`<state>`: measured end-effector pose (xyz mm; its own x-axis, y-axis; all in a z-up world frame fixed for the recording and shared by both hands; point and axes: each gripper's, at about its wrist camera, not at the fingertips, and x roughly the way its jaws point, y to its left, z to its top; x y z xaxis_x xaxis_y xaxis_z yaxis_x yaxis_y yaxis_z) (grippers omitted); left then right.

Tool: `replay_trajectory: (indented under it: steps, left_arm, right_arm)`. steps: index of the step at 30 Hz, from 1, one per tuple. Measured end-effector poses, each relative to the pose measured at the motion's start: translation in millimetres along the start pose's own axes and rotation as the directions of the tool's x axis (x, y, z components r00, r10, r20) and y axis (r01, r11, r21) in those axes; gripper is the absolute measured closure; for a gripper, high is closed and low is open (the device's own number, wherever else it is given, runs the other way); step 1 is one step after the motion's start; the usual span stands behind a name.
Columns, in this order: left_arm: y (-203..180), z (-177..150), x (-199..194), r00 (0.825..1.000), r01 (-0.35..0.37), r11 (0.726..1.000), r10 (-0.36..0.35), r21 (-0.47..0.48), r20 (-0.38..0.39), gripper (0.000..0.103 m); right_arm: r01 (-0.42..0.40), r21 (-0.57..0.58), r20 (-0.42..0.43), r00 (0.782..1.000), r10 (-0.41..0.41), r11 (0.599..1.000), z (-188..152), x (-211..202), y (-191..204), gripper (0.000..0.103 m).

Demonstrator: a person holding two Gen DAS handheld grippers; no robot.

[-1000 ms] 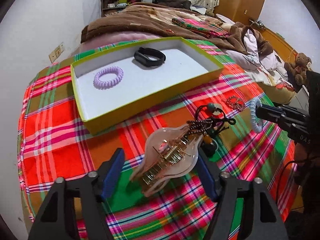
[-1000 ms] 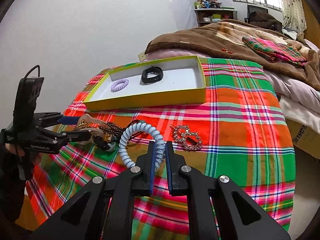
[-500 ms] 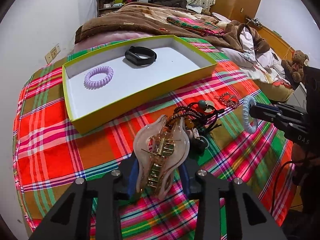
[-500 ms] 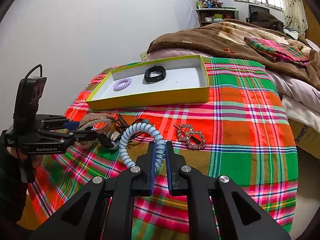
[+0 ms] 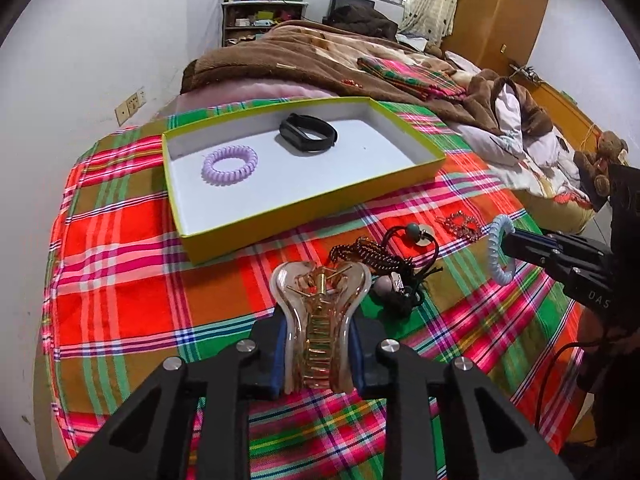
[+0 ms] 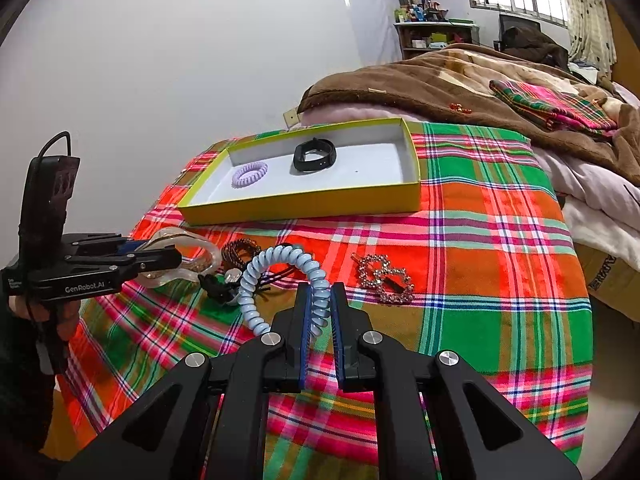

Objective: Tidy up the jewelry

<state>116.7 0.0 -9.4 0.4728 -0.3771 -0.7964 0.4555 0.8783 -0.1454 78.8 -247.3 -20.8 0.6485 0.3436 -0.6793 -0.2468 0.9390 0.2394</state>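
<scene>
My left gripper (image 5: pixel 319 330) is shut on a clear pinkish hair claw clip (image 5: pixel 319 312) and holds it above the plaid cloth; the clip also shows in the right wrist view (image 6: pixel 182 258). My right gripper (image 6: pixel 320 300) is shut on a pale blue spiral hair tie (image 6: pixel 276 270), also seen in the left wrist view (image 5: pixel 496 254). A yellow-green box (image 5: pixel 308 204) with a white floor holds a purple spiral hair tie (image 5: pixel 229 165) and a black wristband (image 5: pixel 308 133). A pile of brown beads and black cords (image 5: pixel 394 266) and a rhinestone clip (image 6: pixel 384 274) lie on the cloth.
The plaid cloth (image 5: pixel 120 248) covers a table next to a white wall (image 6: pixel 160 60). A bed with a brown blanket (image 5: pixel 312 56) lies beyond the box. A teddy bear (image 5: pixel 604 152) sits at the far right.
My left gripper closed on the hair claw clip and lifted it off the cloth, turning it upright. My right gripper kept hold of the blue hair tie and barely moved.
</scene>
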Motion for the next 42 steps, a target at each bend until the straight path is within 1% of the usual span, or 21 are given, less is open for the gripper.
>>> replay_trajectory:
  steps: [7, 12, 21, 30, 36, 42]
  left_arm:
    - [0.1, -0.5, -11.5, 1.000, -0.007, 1.000, 0.007, -0.012, 0.028, 0.077]
    - [1.5, 2.5, -27.0, 0.998, -0.017, 1.000, 0.019, -0.021, 0.067, 0.077]
    - [12.7, 23.6, -42.3, 0.992, -0.046, 0.998, 0.051, -0.045, 0.118, 0.077]
    - [22.6, 53.1, -37.1, 0.987, -0.058, 0.996, 0.067, -0.065, 0.148, 0.077]
    - [27.5, 69.2, -23.9, 0.986, -0.051, 0.996, 0.062, -0.075, 0.153, 0.077]
    - [35.2, 87.1, -3.8, 0.988, -0.046, 0.994, 0.060, -0.097, 0.142, 0.077]
  right_arm:
    - [-0.002, -0.005, 0.017, 1.000, 0.003, 1.000, 3.9, -5.3, 2.7, 0.093]
    - [-0.004, -0.007, 0.040, 0.999, 0.004, 1.000, 10.1, -11.0, 3.6, 0.093]
    - [0.026, -0.033, 0.078, 0.997, -0.024, 0.999, 40.3, -15.7, 6.8, 0.093]
    - [0.076, -0.039, 0.078, 0.994, -0.073, 0.996, 78.4, 2.0, -4.3, 0.093]
    - [0.112, -0.028, 0.064, 0.992, -0.110, 0.993, 100.7, 23.7, -17.2, 0.093]
    - [0.141, -0.007, 0.032, 0.990, -0.141, 0.990, 119.7, 50.5, -32.0, 0.093]
